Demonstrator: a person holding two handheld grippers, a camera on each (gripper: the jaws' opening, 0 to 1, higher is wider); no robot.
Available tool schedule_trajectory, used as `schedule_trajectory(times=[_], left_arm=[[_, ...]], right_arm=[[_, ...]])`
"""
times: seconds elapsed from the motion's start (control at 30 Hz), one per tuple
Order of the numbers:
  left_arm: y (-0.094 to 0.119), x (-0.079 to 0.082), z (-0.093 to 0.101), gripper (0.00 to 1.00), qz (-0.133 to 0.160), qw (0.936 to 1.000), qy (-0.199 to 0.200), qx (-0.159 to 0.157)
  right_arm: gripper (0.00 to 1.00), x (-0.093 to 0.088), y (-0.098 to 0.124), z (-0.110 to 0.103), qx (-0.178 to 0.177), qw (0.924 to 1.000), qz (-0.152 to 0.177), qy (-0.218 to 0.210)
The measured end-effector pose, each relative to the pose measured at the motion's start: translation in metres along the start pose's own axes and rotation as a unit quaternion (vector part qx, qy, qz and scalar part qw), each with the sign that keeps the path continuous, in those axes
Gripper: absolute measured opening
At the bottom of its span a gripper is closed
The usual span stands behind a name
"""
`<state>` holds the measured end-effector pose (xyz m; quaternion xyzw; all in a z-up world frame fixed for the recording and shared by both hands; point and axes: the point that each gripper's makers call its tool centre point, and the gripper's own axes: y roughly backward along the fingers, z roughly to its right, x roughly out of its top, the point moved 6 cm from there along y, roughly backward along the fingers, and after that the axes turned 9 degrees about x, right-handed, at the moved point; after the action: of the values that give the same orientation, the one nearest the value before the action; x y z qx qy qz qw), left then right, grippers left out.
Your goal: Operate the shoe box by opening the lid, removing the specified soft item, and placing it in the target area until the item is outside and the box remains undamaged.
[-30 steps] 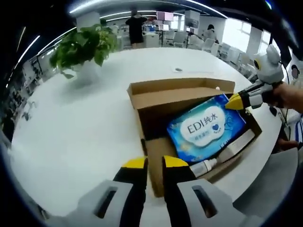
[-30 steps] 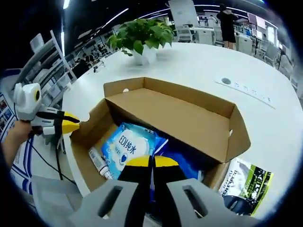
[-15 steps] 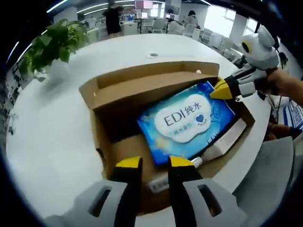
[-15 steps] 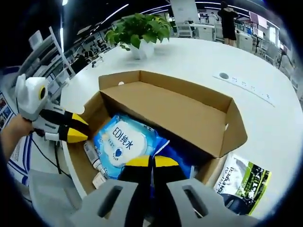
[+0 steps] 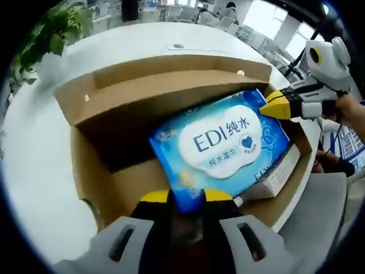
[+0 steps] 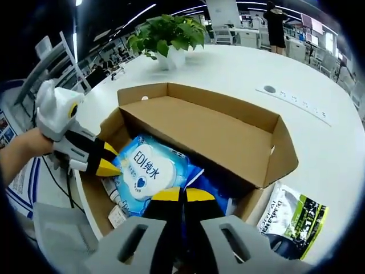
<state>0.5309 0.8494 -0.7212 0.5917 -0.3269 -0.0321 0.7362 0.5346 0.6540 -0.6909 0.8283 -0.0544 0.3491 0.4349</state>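
Wipes pack (image 5: 225, 142), blue with a white label, lies inside the open shoe box (image 5: 142, 85) on the white tabletop (image 6: 239, 74); its lower end is hidden behind the jaws. Left gripper (image 5: 185, 197) hovers at the pack's near edge, jaws slightly parted, holding nothing. Right gripper (image 6: 182, 195) has its jaws closed together over the box; whether they pinch anything cannot be told. A small bottle (image 6: 112, 193) is half hidden beside the pack. A dark packet (image 6: 293, 220) lies outside the box.

We hold our left gripper (image 5: 187, 197) low with jaws slightly parted; our right gripper (image 6: 182, 194) has jaws pressed together, both pointing forward.
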Motion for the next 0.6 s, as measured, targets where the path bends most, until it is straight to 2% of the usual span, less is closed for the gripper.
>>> schedule_trajectory(times=[0.17, 0.4, 0.6], left_arm=[[-0.0035, -0.0011, -0.0012, 0.12, -0.001, 0.9997, 0.025, -0.007], [-0.0066, -0.002, 0.0023, 0.04, 0.006, 0.9998, 0.02, 0.0], [0.0005, 0.0003, 0.0019, 0.0, 0.014, 0.9997, 0.021, 0.001]], right_arm=[[0.0, 0.0003, 0.0, 0.0004, 0.003, 0.9999, 0.005, -0.014], [0.0, -0.0008, 0.001, -0.0002, 0.002, 0.9996, 0.013, -0.026], [0.0, -0.001, 0.0024, -0.0007, 0.001, 0.9994, 0.017, -0.031]])
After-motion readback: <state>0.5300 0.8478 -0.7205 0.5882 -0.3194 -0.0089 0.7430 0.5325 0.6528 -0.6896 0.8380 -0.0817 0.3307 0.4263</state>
